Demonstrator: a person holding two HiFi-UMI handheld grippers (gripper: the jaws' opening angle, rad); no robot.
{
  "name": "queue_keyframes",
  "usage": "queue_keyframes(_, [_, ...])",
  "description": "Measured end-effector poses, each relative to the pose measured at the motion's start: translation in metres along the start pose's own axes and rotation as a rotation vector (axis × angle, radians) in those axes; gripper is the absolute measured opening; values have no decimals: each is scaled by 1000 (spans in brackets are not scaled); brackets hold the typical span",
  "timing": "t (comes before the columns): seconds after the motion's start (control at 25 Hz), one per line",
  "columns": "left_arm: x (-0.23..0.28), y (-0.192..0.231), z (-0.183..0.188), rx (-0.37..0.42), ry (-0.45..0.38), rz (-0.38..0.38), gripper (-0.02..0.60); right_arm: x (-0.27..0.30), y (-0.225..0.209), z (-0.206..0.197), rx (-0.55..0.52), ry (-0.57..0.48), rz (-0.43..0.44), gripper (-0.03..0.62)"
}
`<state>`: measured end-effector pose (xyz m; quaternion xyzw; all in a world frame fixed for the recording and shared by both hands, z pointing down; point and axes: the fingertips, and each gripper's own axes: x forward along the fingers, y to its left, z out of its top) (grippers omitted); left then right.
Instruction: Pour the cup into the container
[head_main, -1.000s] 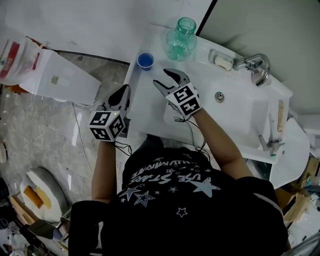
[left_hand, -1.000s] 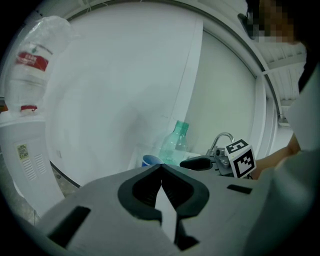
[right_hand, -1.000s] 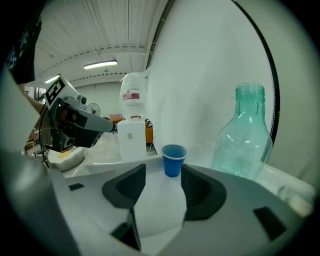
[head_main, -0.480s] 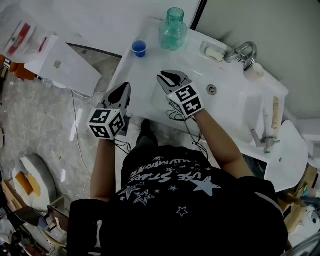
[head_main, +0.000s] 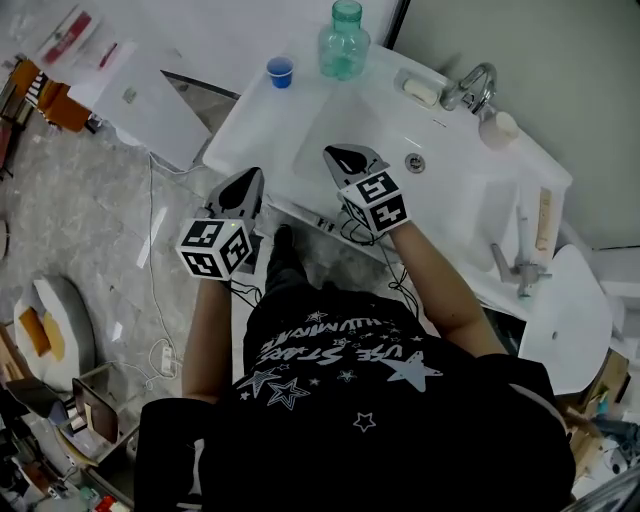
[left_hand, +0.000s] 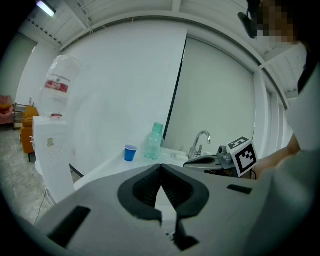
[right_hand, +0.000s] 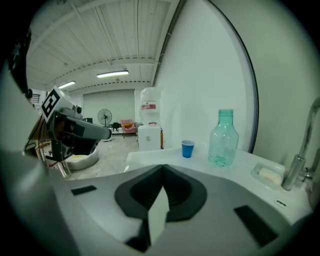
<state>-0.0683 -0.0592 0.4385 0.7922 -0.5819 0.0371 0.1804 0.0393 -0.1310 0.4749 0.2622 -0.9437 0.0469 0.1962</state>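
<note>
The white counter (head_main: 260, 130) with its sink lies below. The left hand-held gripper (head_main: 246, 182), at its near edge, and the right hand-held gripper (head_main: 345, 153), over the basin, are both clenched on nothing; the right jaws have just been closing. Well apart, at the far edge, stands a greenish clear bottle (head_main: 344, 45), perhaps empty, and just beside it a small blue cup (head_main: 281, 71).
</note>
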Motion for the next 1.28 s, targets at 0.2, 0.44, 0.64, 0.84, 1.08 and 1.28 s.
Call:
queue_keyframes(0.2, [-26, -27, -14, -11, -14, 33, 9, -34, 11, -6, -48, -11, 2, 6])
queue_keyframes(0.44, [-56, -51, -36, -26, -2, 67, 9, -66, 31, -7, -43, -25, 37, 6])
queue_keyframes(0.64, [-68, -60, -42, -24, 4, 75, 9, -75, 40, -13, -41, -25, 47, 6])
queue_keyframes(0.84, [-70, -60, -44, -31, 6, 78, 9, -76, 42, -21, -40, -5, 48, 6])
queue_keyframes(1.08, [-74, -56, -52, -38, 14, 72, 9, -70, 40, -18, -35, -7, 39, 6])
queue_keyframes(1.28, [-92, -41, -53, -45, 12, 81, 9, -65, 50, -7, -40, -19, 27, 6])
